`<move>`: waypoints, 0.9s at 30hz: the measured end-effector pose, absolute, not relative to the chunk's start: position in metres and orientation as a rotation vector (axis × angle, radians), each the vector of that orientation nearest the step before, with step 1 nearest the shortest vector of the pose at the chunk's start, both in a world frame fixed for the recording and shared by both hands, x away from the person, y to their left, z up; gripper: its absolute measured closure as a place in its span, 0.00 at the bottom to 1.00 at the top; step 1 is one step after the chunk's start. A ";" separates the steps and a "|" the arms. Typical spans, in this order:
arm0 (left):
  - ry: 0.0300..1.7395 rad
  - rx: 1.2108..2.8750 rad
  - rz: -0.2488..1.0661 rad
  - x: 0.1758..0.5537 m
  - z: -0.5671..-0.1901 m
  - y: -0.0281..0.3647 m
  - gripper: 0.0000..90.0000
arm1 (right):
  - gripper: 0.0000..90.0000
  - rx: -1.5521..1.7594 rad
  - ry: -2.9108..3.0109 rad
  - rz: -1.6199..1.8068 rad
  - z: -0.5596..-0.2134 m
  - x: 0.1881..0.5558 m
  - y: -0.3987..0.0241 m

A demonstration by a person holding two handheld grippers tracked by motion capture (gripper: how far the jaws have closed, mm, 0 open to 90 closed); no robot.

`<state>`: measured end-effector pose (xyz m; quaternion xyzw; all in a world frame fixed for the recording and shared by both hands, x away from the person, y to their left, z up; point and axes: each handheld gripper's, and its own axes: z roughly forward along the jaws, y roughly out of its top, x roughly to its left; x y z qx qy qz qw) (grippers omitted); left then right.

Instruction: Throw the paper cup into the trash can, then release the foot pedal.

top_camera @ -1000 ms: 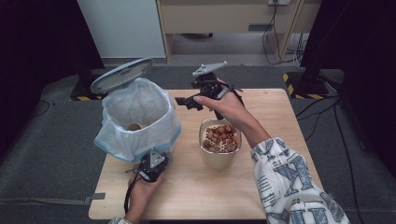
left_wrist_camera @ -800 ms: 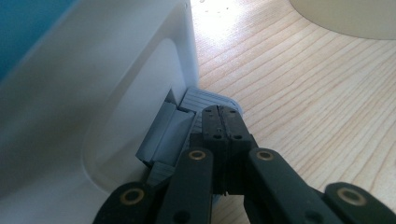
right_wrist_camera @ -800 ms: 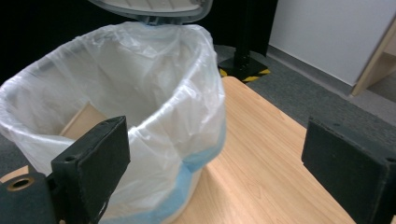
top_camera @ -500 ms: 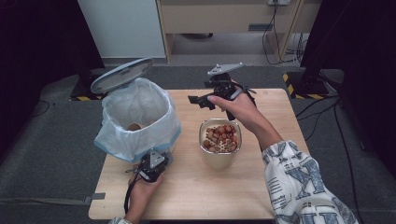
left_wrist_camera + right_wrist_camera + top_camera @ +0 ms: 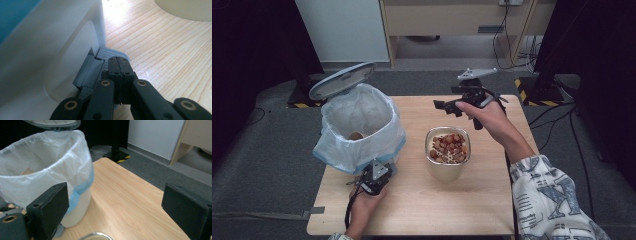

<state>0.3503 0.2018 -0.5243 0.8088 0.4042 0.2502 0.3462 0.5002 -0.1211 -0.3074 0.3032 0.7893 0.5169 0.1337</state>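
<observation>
The bin [image 5: 362,131] stands on the left part of the table [image 5: 422,200], near its left edge. A clear bag [image 5: 47,167] with a blue band lines the bin and folds over its rim. The lid [image 5: 343,80] is up, tilted behind the bin. Inside, at the bottom, we see a small brown thing, too small for us to name.

At the foot of the bin there is a grey pedal [image 5: 110,56]. In the left gripper view we see the left gripper [image 5: 119,65] with its jaws pressed together, nothing between them, and the tips lie on the pedal. In the high view this gripper [image 5: 374,177] sits just beside the front of the bin, and the left hand [image 5: 364,202] holds it from below.

To the right of the bin, apart from it, stands a bowl [image 5: 448,161] in the middle of the table. It is full of small reddish and pale pieces [image 5: 449,147]. In the left gripper view a part of the bowl's side [image 5: 185,10] shows at the top right.

Beyond the bowl, over the far part of the table, the right hand [image 5: 487,112] holds the right gripper [image 5: 443,107] in the air, pointing left toward the bin. In the right gripper view its jaws stand wide apart and hold nothing, and between them we see the bin and the bare table. The sleeve [image 5: 547,200] of this arm is white with a dark pattern.
</observation>
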 end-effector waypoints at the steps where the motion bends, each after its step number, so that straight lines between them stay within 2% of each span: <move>1: 1.049 2.101 0.650 0.350 -0.524 0.201 0.99 | 0.09 0.890 2.281 1.495 -0.307 0.500 -0.127; 4: 1.049 2.097 0.663 0.346 -0.521 0.198 0.90 | 0.09 0.923 2.256 1.488 -0.309 0.500 -0.145; 14: 1.036 2.028 0.646 0.332 -0.510 0.200 0.75 | 0.09 1.028 2.205 1.451 -0.325 0.505 -0.187; 17: 1.051 1.993 0.649 0.332 -0.508 0.201 0.69 | 0.08 1.052 2.193 1.437 -0.329 0.507 -0.193; 27: 1.048 1.969 0.626 0.329 -0.504 0.201 0.57 | 0.08 1.071 2.180 1.422 -0.331 0.508 -0.201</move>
